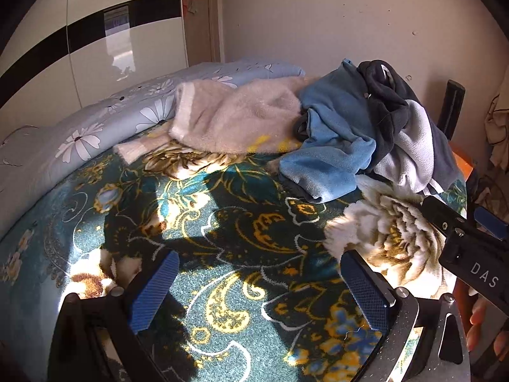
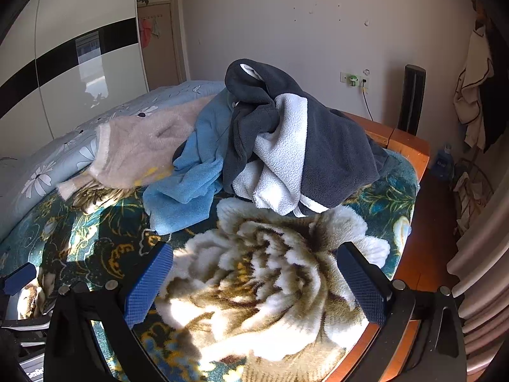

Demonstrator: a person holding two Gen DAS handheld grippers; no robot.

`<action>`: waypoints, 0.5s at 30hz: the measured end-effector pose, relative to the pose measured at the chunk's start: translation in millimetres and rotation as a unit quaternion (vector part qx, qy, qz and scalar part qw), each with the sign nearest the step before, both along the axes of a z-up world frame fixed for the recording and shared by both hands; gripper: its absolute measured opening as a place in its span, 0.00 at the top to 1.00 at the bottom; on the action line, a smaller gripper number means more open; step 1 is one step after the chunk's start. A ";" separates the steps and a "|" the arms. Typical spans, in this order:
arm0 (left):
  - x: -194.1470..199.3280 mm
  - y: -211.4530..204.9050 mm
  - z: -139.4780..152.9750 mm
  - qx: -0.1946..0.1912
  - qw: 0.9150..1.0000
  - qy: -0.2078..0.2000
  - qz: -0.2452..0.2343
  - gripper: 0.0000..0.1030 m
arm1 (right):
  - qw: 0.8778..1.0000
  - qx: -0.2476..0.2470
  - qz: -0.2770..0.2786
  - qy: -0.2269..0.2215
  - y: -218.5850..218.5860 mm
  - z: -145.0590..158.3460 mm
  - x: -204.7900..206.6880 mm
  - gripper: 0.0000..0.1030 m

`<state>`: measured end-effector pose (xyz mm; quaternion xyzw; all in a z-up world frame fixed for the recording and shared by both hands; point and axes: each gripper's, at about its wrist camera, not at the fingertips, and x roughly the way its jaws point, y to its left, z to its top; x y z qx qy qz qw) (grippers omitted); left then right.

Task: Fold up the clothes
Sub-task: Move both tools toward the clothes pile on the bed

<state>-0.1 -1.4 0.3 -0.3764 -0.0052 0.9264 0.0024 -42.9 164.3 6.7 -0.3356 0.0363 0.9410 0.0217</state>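
A pile of crumpled clothes lies at the far side of the bed. It holds a dark grey and white fleece garment [image 2: 305, 146] [image 1: 410, 133] on top, a blue fleece garment [image 2: 191, 175] [image 1: 334, 140] to its left, and a beige fuzzy sweater [image 2: 140, 149] [image 1: 235, 117] further left. My left gripper [image 1: 257, 283] is open and empty, low over the floral blanket, short of the pile. My right gripper [image 2: 254, 277] is open and empty over the large white flower print, just short of the grey garment. It also shows at the right edge of the left wrist view [image 1: 470, 238].
A teal floral blanket [image 1: 222, 222] [image 2: 95, 245] covers the bed. A light blue daisy-print quilt [image 1: 95, 127] lies along the left. The orange wooden bed frame [image 2: 410, 149] edges the right side, with floor beyond. A wardrobe stands left, a wall behind.
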 end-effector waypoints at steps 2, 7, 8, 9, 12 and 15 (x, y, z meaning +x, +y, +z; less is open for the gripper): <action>-0.1 -2.1 0.4 -0.001 1.000 0.001 0.000 0.00 | 1.000 -0.001 0.002 0.003 0.7 3.5 2.3 0.00; 5.6 2.8 13.1 -0.015 1.000 0.011 0.014 0.00 | 1.000 -0.003 0.007 0.011 2.3 12.3 8.2 0.00; 6.6 3.2 15.1 -0.015 1.000 0.012 0.017 0.00 | 1.000 -0.004 0.008 0.012 2.6 14.1 9.4 0.00; 8.1 4.3 17.1 -0.019 1.000 0.015 0.018 0.00 | 1.000 -0.004 0.009 0.014 3.0 15.9 10.5 0.00; 11.2 3.6 24.9 -0.023 0.999 0.019 0.013 0.00 | 1.000 -0.006 0.013 0.018 4.4 20.6 14.6 0.00; 15.4 5.8 33.4 -0.040 0.999 0.029 0.019 0.00 | 1.000 -0.007 0.020 0.023 4.4 25.1 18.4 0.00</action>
